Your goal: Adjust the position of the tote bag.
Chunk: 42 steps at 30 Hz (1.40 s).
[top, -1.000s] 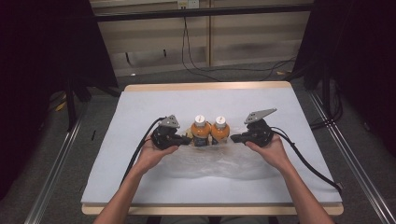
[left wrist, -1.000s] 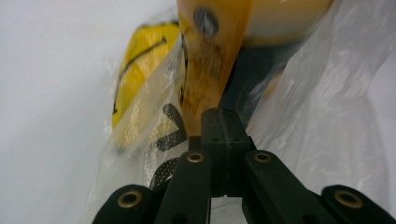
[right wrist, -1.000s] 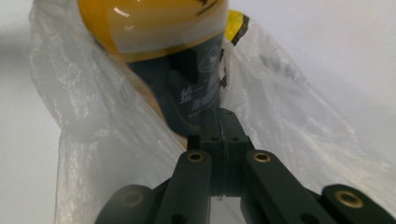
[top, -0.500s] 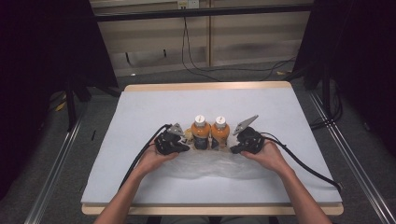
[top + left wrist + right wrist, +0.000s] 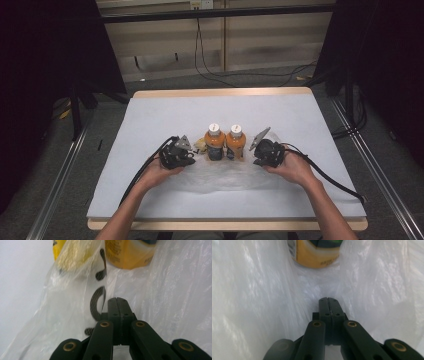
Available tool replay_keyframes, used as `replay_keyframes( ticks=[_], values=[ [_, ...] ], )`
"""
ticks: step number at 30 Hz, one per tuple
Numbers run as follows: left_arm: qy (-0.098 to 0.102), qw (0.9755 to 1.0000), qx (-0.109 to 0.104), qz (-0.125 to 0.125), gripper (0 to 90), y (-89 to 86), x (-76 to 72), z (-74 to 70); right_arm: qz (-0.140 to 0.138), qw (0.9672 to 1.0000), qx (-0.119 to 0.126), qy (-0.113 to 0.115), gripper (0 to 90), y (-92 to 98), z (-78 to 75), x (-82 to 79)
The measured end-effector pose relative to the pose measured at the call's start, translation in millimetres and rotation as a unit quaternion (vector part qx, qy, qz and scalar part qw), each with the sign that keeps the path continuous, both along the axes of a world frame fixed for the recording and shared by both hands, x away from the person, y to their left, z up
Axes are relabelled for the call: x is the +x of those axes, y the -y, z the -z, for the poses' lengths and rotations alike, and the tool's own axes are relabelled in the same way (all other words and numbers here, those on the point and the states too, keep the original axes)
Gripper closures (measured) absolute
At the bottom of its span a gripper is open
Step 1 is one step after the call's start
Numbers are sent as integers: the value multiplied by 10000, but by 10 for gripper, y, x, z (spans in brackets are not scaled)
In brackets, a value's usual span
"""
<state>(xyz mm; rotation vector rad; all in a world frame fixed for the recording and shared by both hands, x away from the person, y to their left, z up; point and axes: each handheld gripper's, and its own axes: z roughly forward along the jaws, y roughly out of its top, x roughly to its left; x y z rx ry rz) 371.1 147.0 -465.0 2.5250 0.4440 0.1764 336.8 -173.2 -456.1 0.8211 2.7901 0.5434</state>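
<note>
On the desk, two bottles stand upright, caps up; your left claw and right claw pinch the bag.

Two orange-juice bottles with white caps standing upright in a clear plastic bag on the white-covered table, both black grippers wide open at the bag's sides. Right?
Not quite. Both grippers are shut: the left gripper and right gripper views show their jaws pressed together. The rest holds: the high view shows two white-capped orange-juice bottles upright in the clear plastic bag on the white-covered table.
</note>
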Motion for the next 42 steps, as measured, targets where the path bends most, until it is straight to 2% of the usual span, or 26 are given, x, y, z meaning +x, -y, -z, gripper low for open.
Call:
replay_keyframes(
  ticks=[3, 6, 8, 11, 12, 13, 16, 17, 18, 23, 24, 25, 26, 27, 28, 30, 31, 32, 33, 34, 36, 38, 41, 42],
  values=[
    [42, 10000, 76, 21, 900, -56, -23, -8, 25, 9999, -107, -18, 900, 21, -8, -18],
    [-69, 10000, -15, 16, 900, -120, -3, -5, 45, 9998, -214, 23, 900, 57, -12, -16],
    [-87, 9999, -79, -6, 900, -150, 5, 2, 116, 9998, -167, 4, 900, 106, -10, -11],
    [-4, 10000, 32, -4, 900, -144, -25, -7, 241, 9995, -193, 17, 900, 197, -10, 5],
    [-4, 10000, 32, -4, 900, -144, -25, -7, 241, 9995, -193, 17, 900, 197, -10, 5],
    [-16, 10000, 41, -13, 900, -147, -24, -9, 330, 9993, -141, -34, 900, 277, -9, 13],
    [13, 10000, 56, -5, 900, -154, -19, -11, 395, 9990, -200, 31, 900, 320, -7, 6],
    [135, 9998, 136, -53, 900, -171, -13, -13, 495, 9986, -201, 16, 900, 372, -8, -6],
    [167, 9997, 142, -82, 900, -185, -5, -12, 478, 9986, -212, 88, 900, 394, -3, 1],
    [84, 9998, -32, -178, 900, -250, 82, 4, 561, 9983, -117, 143, 900, 473, 8, 42],
    [67, 9998, -86, -185, 900, -260, 97, 10, 604, 9977, -184, 255, 900, 477, 16, 48],
    [35, 9998, -106, -173, 900, -268, 107, 9, 588, 9977, -182, 268, 900, 484, 17, 60],
    [164, 9996, -65, -229, 900, -265, 105, 14, 582, 9979, -128, 260, 900, 495, 20, 72],
    [192, 9995, -54, -233, 900, -261, 112, 16, 594, 9977, -156, 293, 900, 506, 19, 81],
    [98, 9997, -71, -211, 900, -270, 126, 10, 632, 9975, -124, 300, 900, 517, 25, 87],
    [50, 9995, -166, -258, 900, -291, 151, 20, 695, 9969, -97, 361, 900, 548, 31, 101],
    [154, 9993, -138, -310, 900, -297, 153, 20, 709, 9968, -95, 345, 900, 559, 33, 104],
    [154, 9993, -138, -310, 900, -297, 153, 20, 721, 9967, -77, 372, 900, 569, 34, 109],
    [324, 9984, 193, -414, 900, -339, 161, 6, 745, 9964, -113, 396, 900, 577, 34, 109],
    [223, 9985, -25, -505, 900, -379, 180, 23, 750, 9963, -112, 401, 900, 585, 36, 108],
    [157, 9976, -215, -636, 900, -461, 191, 43, 777, 9960, -112, 424, 900, 610, 36, 105],
    [88, 9976, -205, -651, 900, -520, 201, 35, 852, 9955, -28, 412, 900, 644, 40, 90],
    [92, 9971, -282, -700, 900, -525, 181, 45, 875, 9953, 74, 410, 900, 687, 48, 85],
    [104, 9973, -219, -688, 900, -527, 173, 36, 851, 9953, 45, 470, 900, 716, 48, 78]
  ],
)
